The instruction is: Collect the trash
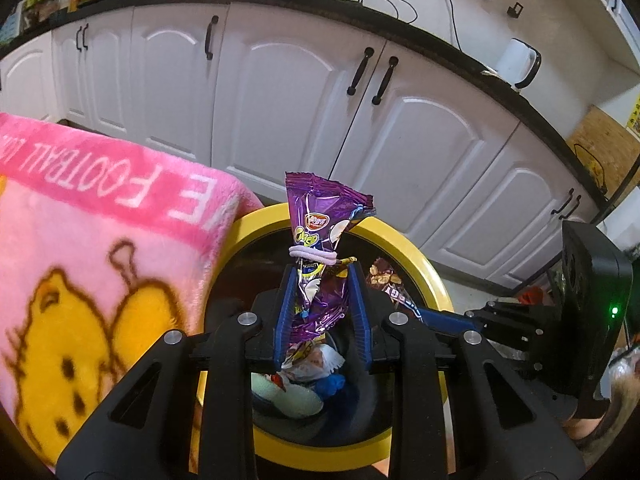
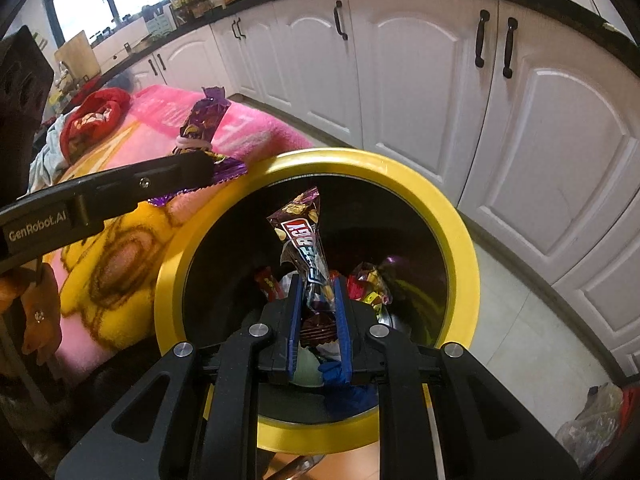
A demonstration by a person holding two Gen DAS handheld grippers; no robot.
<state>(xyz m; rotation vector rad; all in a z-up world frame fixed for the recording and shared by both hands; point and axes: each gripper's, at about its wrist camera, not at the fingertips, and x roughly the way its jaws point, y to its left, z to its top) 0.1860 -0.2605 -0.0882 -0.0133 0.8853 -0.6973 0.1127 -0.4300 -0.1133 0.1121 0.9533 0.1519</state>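
A yellow-rimmed round bin (image 1: pixel 420 264) (image 2: pixel 452 216) stands on the floor, with several wrappers lying inside. My left gripper (image 1: pixel 320 276) is shut on a purple snack bag (image 1: pixel 320 216) tied with a pale band, held upright over the bin's near side. In the right wrist view that purple bag (image 2: pixel 204 120) and the left gripper (image 2: pixel 192 170) sit at the bin's left rim. My right gripper (image 2: pixel 316 284) is shut on a brown energy-bar wrapper (image 2: pixel 302 224), held above the bin's opening. That wrapper (image 1: pixel 386 280) also shows in the left wrist view beside the right gripper's blue finger (image 1: pixel 444 314).
A pink and yellow blanket (image 1: pixel 80 260) (image 2: pixel 132 208) lies left of the bin, with red cloth (image 2: pixel 96 116) on it. White cabinet doors (image 1: pixel 280 92) (image 2: pixel 420 60) under a dark counter run behind. A plastic bag (image 2: pixel 592 420) lies on the floor at lower right.
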